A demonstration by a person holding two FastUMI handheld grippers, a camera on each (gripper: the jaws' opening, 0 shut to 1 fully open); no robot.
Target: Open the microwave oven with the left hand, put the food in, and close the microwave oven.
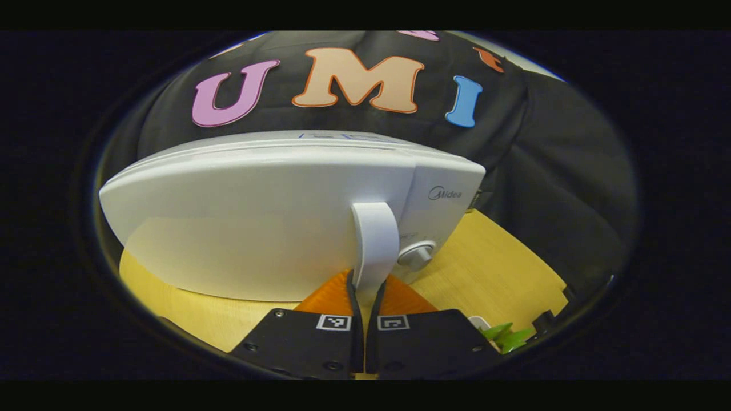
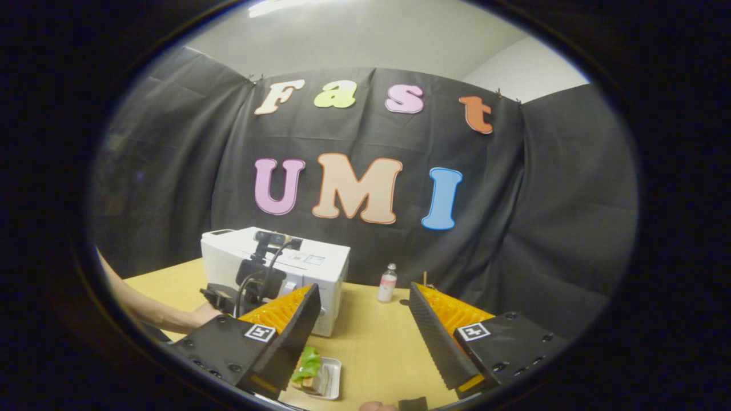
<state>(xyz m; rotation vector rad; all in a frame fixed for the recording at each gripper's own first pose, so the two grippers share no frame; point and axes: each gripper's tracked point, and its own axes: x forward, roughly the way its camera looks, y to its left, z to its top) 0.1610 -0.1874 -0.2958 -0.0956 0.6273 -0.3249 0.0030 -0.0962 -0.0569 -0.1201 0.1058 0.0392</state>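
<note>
The white microwave [image 1: 274, 217] stands close in front in the left gripper view, its door flush with the body. Its upright white handle [image 1: 374, 240] runs down between my left gripper's [image 1: 365, 282] fingers, which are shut on the handle's lower end. In the right gripper view the microwave [image 2: 311, 265] sits on the yellow table, with the left gripper [image 2: 254, 285] and the hand holding it at its front. My right gripper [image 2: 364, 297] hangs open above the table, nothing between its fingers. The food, with green leaves [image 2: 309, 362], lies on a small white tray [image 2: 334, 377] below the right gripper's left finger.
A round knob [image 1: 417, 255] sits right of the handle. A small bottle [image 2: 388, 283] stands on the yellow table [image 2: 377, 342] right of the microwave. A forearm [image 2: 154, 314] reaches in from the left. The green food [image 1: 508, 337] lies at the lower right.
</note>
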